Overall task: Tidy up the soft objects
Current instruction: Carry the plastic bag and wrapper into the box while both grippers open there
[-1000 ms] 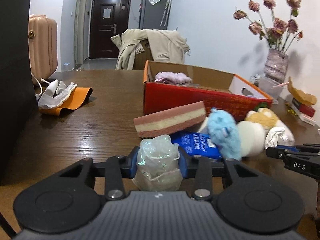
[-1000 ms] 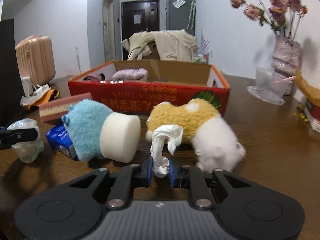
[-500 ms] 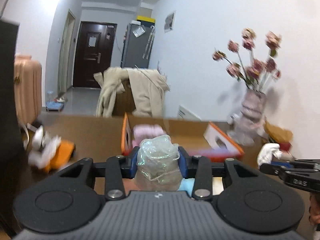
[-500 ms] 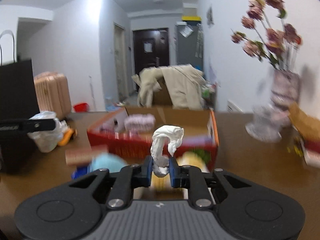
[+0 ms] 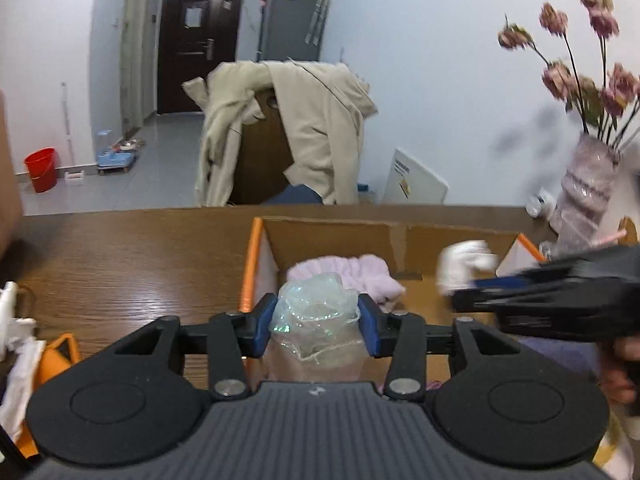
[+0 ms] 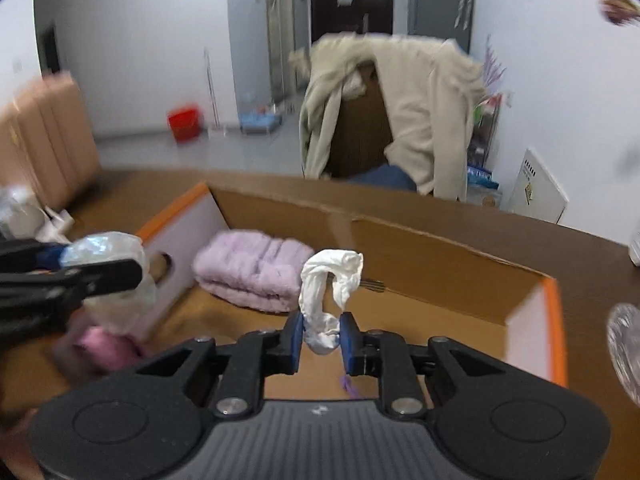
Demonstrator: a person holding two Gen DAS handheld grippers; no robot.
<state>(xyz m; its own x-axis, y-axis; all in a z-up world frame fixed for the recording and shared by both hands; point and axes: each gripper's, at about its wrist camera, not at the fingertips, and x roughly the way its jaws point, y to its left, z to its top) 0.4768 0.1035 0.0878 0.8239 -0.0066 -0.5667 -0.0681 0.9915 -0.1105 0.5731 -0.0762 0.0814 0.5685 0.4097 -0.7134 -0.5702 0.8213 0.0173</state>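
I am holding both loads over the open cardboard box now, where a second ago they were low by the pile on the bench. That shift is the point: the carry is done and the drop is beginning.

My left gripper is over the near left part of the box, and its fingers have just been spreading. The crumpled clear plastic bag is still sitting between them, puffed out to fill the wider gap, so I am judging it loosened but not yet fallen; the blue pads seem to be touching its sides.

My right gripper is further along the box, and its fingers have also just been parting a little. The twisted white cloth is standing up between them, its lower knot apparently still caught at the pads.

Below, a folded lilac towel is already lying in the box against the far wall, with bare cardboard floor beside it for the cloth. I am expecting both pieces to land inside if I keep opening; the bag is light and may cling to a pad.
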